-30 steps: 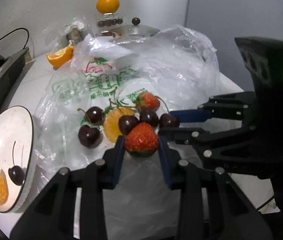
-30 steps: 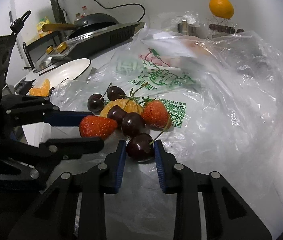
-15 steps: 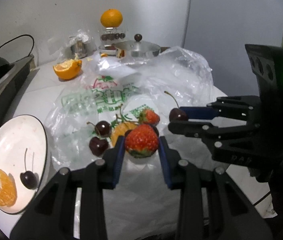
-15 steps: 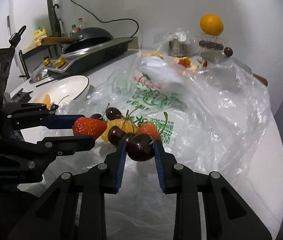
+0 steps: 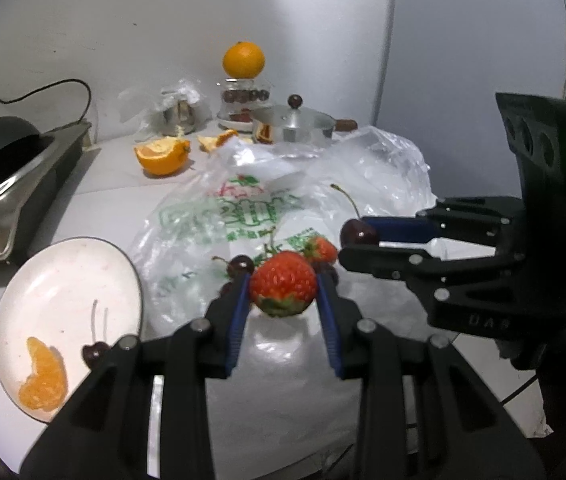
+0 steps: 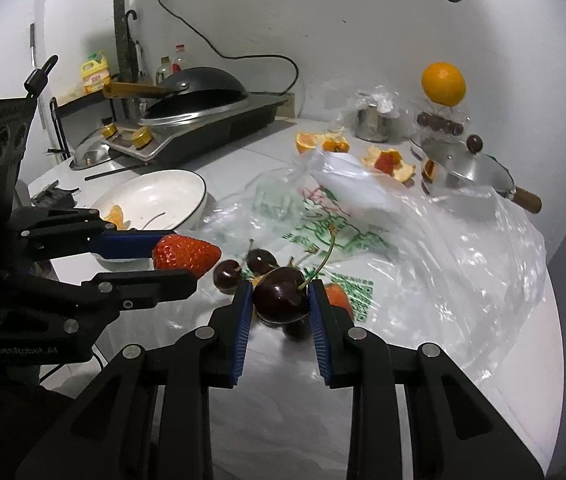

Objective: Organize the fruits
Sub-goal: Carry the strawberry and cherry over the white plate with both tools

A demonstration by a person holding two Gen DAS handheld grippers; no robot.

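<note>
My left gripper (image 5: 283,290) is shut on a red strawberry (image 5: 283,285), held above the plastic bag (image 5: 251,216); the same strawberry (image 6: 185,256) shows in the right wrist view. My right gripper (image 6: 281,300) is shut on a dark cherry (image 6: 281,298) with a long stem, also seen as the cherry (image 5: 357,233) at the right of the left wrist view. Below them on the bag lie more cherries (image 6: 227,274), another strawberry (image 5: 319,249) and an orange piece, partly hidden. A white plate (image 5: 63,276) at the left holds an orange segment (image 5: 43,380) and a cherry (image 5: 95,354).
A cut orange (image 5: 163,156) and peel lie behind the bag. A lidded steel pot (image 5: 291,126), a jar with a whole orange (image 5: 243,60) on top and a steel cup stand by the wall. A stove with a black pan (image 6: 199,88) is at the left.
Both grippers have risen off the bag with their fruit; the fruit pile and plate now sit lower and farther away in both views. Grips are unchanged.
</note>
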